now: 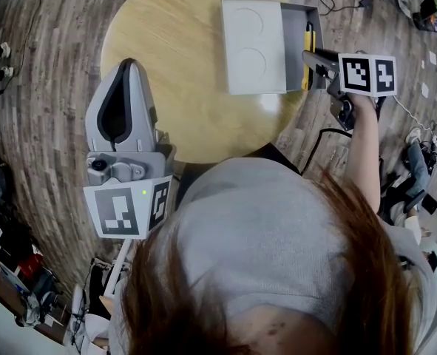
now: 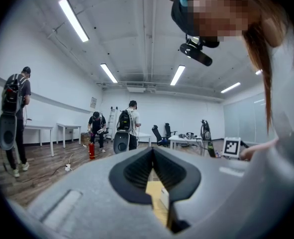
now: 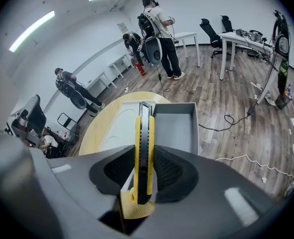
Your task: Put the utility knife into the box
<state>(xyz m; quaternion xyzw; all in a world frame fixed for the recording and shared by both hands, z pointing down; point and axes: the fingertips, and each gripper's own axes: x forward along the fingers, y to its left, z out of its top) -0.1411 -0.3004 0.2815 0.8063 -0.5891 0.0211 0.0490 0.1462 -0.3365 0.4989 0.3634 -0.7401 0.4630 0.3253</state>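
A yellow and black utility knife (image 3: 143, 128) is clamped between the jaws of my right gripper (image 3: 146, 149), blade end pointing away. In the head view the knife (image 1: 307, 44) hangs at the right gripper (image 1: 313, 59), over the right side of the open grey box (image 1: 296, 21). The box's white lid (image 1: 251, 44) lies just to the left of the box, overlapping it. My left gripper (image 1: 129, 65) hovers over the round table's left edge, jaws together with nothing in them; in its own view the left gripper (image 2: 152, 151) points level across the room.
The round wooden table (image 1: 177, 95) holds only the box and lid. Cables (image 3: 236, 118) trail on the wood floor to the right. Several people with backpacks (image 3: 156, 34) stand farther off, near desks and office chairs (image 3: 209, 31).
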